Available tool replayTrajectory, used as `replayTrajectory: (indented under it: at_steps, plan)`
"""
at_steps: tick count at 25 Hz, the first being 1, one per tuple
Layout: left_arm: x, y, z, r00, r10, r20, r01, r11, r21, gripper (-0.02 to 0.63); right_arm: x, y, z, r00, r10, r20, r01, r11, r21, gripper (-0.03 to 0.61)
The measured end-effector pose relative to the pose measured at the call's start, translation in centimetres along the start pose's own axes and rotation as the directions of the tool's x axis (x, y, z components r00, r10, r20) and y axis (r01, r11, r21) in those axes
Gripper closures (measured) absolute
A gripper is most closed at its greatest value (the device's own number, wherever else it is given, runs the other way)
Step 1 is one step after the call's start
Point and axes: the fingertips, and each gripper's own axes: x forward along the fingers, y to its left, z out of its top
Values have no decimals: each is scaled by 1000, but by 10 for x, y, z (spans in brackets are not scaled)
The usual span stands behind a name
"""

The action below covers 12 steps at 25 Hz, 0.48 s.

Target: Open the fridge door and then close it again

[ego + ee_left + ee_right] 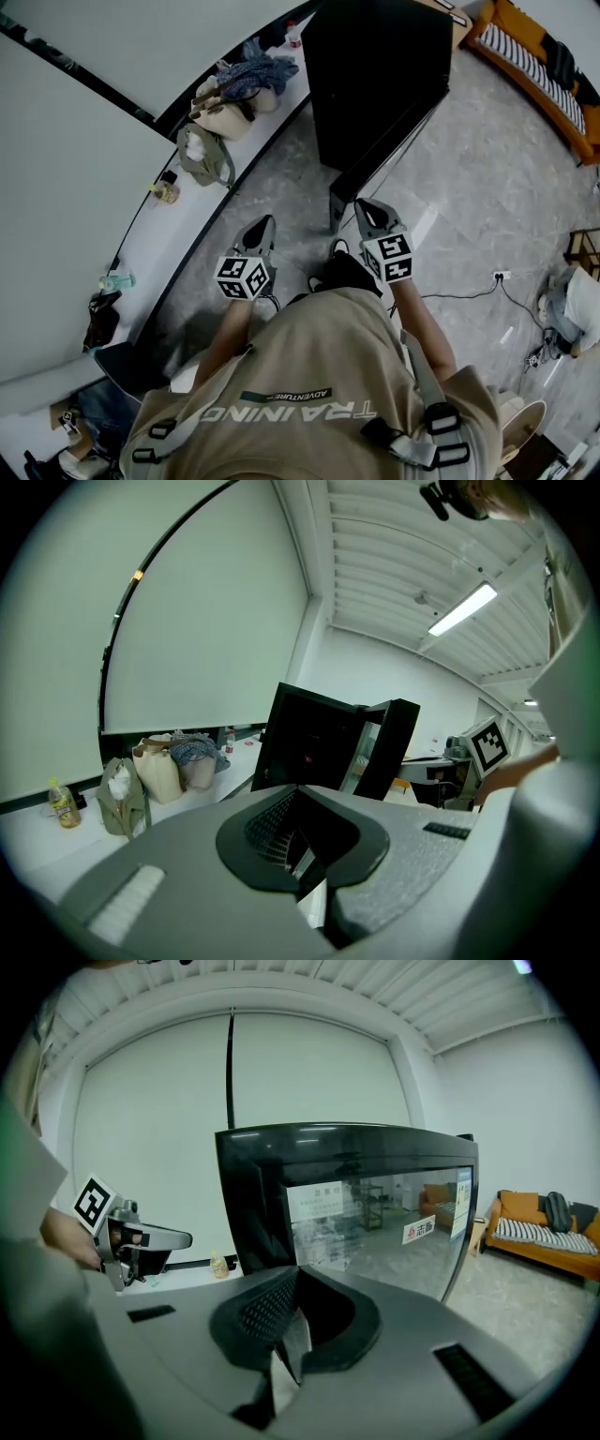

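The black fridge (pixel 375 75) stands on the floor ahead of me, next to the white counter. Its glass door (pixel 389 155) is swung partly open, the free edge pointing toward me. In the left gripper view the fridge body (pixel 305 747) and the open door (pixel 394 747) show a gap between them. The glass door (pixel 375 1213) fills the right gripper view. My right gripper (pixel 367 214) is shut, holds nothing, and hovers just short of the door's free edge. My left gripper (pixel 261 234) is shut and empty, lower left of the door.
A white counter (pixel 202 211) along the left wall carries bags (pixel 220 112) and bottles (pixel 165 192). An orange sofa (pixel 544 70) stands at the far right. A power strip (pixel 502 277) with cables lies on the tiled floor.
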Motion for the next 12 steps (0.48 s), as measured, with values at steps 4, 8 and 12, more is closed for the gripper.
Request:
replayTrajectory:
  at_steps: [4, 8, 12]
  plan:
    - [10, 10, 10, 1000, 16, -4, -16, 1000, -3, 614, 16, 5, 5, 999, 41, -1, -41, 999, 9, 583]
    - [26, 13, 27, 1000, 20, 6, -20, 1000, 1, 614, 30, 8, 11, 996, 85, -3, -85, 996, 0, 583]
    - [39, 15, 39, 1000, 21, 1, -21, 1000, 18, 614, 42, 11, 18, 992, 128, 4, -128, 992, -15, 583]
